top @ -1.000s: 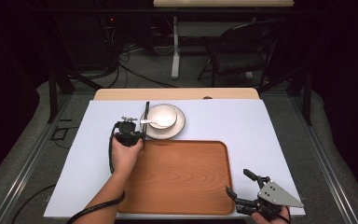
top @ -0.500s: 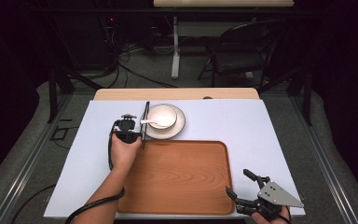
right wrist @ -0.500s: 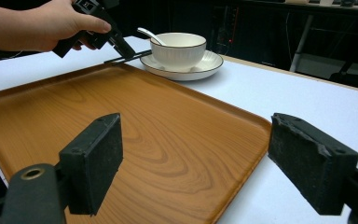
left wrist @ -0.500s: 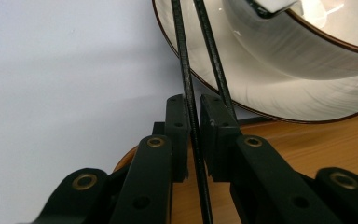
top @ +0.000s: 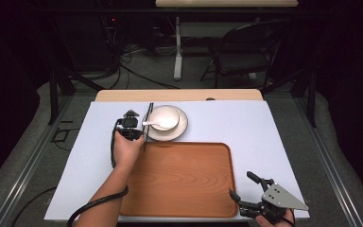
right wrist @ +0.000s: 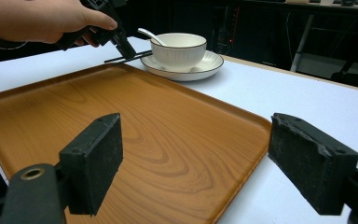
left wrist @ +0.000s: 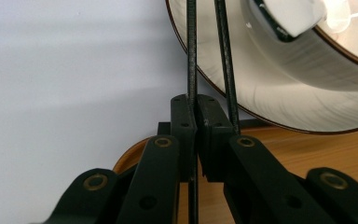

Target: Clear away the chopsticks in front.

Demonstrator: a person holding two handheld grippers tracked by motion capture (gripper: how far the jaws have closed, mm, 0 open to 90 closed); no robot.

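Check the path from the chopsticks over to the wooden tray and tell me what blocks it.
Nothing visible blocks it. The left gripper, whose jaws have just been closing, pinches one of the chopsticks beside the plate; the tray lies bare next to them.

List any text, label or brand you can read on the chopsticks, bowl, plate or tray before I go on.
None: no readable text on the chopsticks, bowl, plate or tray. All are plain.
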